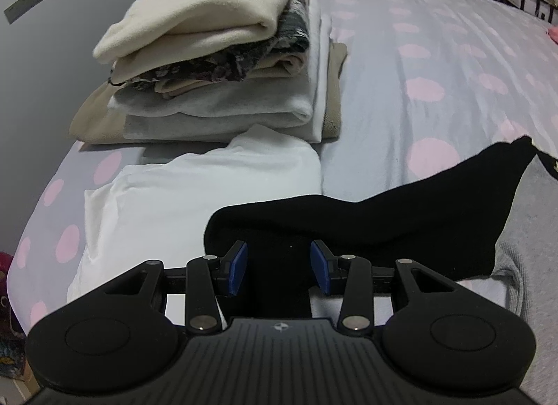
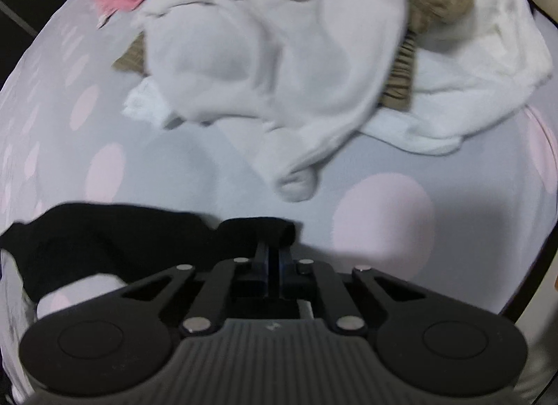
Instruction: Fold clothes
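A bed under a pale grey duvet [image 1: 401, 56] with soft pink dots is filling both views. At left, one stack of folded clothes [image 1: 216, 66] is sitting beside a flat white garment [image 1: 195, 202]. The left gripper [image 1: 279, 265] is hovering half-open over the black garment [image 1: 383, 216], pads apart from the cloth. The right gripper [image 2: 273, 265] is pinching that garment's edge [image 2: 258, 230], jaws nearly together. Behind, a rumpled heap of unfolded laundry [image 2: 279, 56] is lying.

Bed [image 1: 401, 66] covered with pale grey sheet bearing pink dots. Grey wall [image 1: 52, 56] at left. Dark furniture [image 1: 533, 0] beyond.
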The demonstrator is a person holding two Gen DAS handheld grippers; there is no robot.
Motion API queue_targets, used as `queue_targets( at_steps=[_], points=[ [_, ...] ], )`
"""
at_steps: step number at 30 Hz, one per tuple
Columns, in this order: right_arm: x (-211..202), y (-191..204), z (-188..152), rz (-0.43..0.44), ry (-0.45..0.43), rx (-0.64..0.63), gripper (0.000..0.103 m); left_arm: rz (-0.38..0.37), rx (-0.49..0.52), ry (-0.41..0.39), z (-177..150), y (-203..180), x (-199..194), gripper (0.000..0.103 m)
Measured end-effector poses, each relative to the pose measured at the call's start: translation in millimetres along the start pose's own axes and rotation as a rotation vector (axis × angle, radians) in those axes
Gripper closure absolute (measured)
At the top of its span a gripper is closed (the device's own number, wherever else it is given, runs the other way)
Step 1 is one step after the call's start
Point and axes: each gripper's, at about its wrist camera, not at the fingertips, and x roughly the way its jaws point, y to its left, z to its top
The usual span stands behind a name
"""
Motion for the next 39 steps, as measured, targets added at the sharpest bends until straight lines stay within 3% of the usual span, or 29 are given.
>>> queue_targets(
  at_steps=[6,8,12,14,17,20,22,29,35,39],
  points=[
    [-31.1,5.2,13.4,-0.115,-0.198,-0.065,0.097,0.011,0.076,-0.001,-2.2,-14.2,2.6,0.065],
    [-30.0,4.6,19.8,-0.146,-0.226,-0.061,0.097,0.014,0.083,0.001,-2.6,-14.9,2.9,0.065],
    [-3.7,10.7,28.8,-0.184,-0.159,-0.069,0.096,0.016,0.062,0.000,-2.4,-8.0,2.1,0.064],
    [-1.1,16.5,27.6,-0.205,-0.147,-0.078,0.089,0.014,0.042,-0.001,-1.4,-3.0,0.9,0.064],
    [-15.7,33.5,26.2,-0.245,-0.211,-0.142,0.075,-0.017,0.006,0.003,-1.1,5.8,-3.4,0.063],
    [-33.5,53.9,19.8,-0.210,-0.259,-0.177,0.070,-0.068,-0.024,-0.001,-2.9,14.2,-11.2,0.061],
    [-39.3,73.5,13.7,-0.155,-0.252,-0.205,0.066,-0.091,-0.034,-0.006,-6.9,19.8,-16.6,0.054],
    [-58.3,149.7,-13.4,0.048,-0.211,-0.306,0.059,-0.139,-0.105,0.038,-37.2,45.0,-24.3,0.052],
    [-66.0,197.1,-43.9,0.139,-0.171,-0.387,0.055,-0.178,-0.155,0.104,-70.7,50.9,-22.4,0.058],
    [-67.5,210.5,-55.1,0.176,-0.153,-0.400,0.055,-0.186,-0.123,0.080,-80.8,40.8,-30.1,0.058]
  ],
)
